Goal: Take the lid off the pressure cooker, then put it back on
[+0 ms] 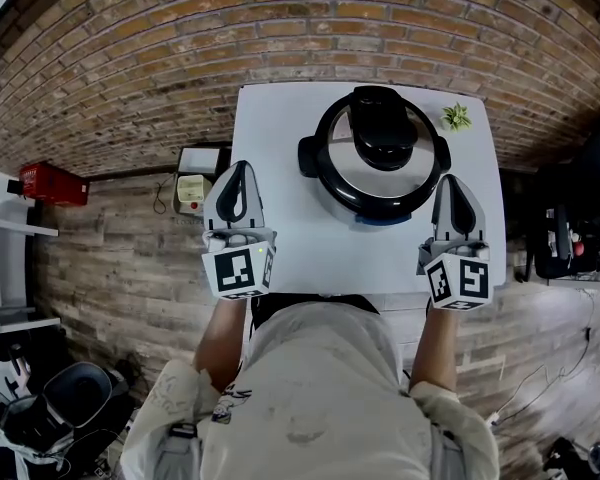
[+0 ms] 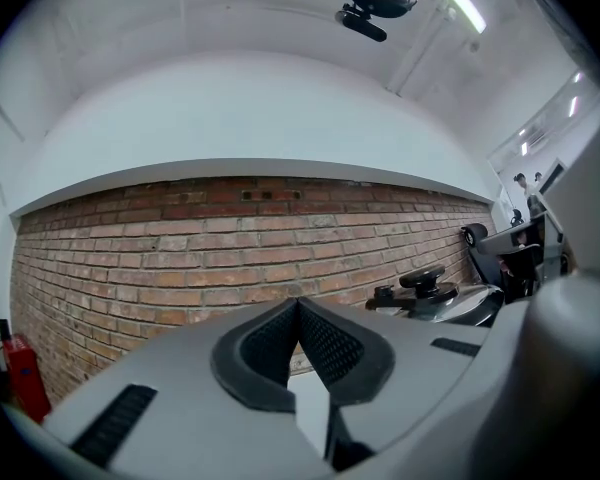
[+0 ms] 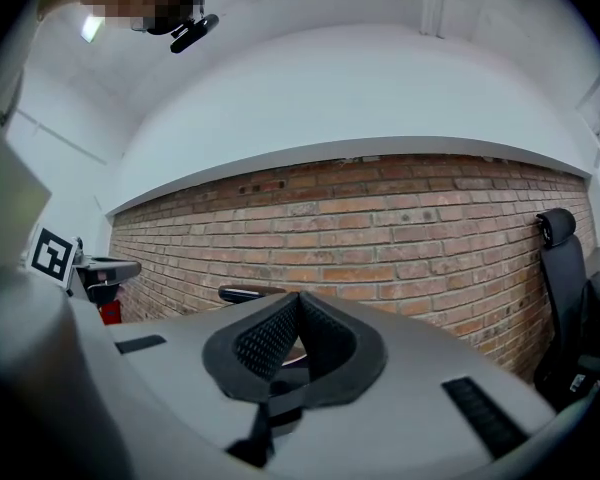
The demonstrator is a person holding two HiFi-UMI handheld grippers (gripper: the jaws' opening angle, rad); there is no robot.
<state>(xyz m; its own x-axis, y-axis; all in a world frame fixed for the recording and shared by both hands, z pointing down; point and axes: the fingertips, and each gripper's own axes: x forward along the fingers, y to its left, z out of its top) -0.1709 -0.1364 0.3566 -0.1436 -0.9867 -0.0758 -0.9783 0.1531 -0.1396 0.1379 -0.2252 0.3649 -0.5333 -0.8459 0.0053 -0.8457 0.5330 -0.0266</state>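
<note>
A pressure cooker (image 1: pixel 380 163) with a black rim stands on the white table (image 1: pixel 290 238), toward its far side. Its steel lid (image 1: pixel 352 173) with a black handle (image 1: pixel 383 133) sits on the pot. My left gripper (image 1: pixel 238 166) hovers at the table's left edge, shut and empty, left of the cooker. My right gripper (image 1: pixel 454 180) is shut and empty too, just off the cooker's right front. In the left gripper view the cooker lid (image 2: pixel 460 303) shows at the right beyond the closed jaws of the left gripper (image 2: pixel 298 303). The right gripper (image 3: pixel 298 296) faces the brick wall.
A small green plant (image 1: pixel 456 117) sits at the table's far right corner. A brick wall (image 1: pixel 180 48) runs behind. A red extinguisher (image 1: pixel 50 183) and a small device (image 1: pixel 192 190) lie on the wooden floor left. A black office chair (image 3: pixel 565 298) stands right.
</note>
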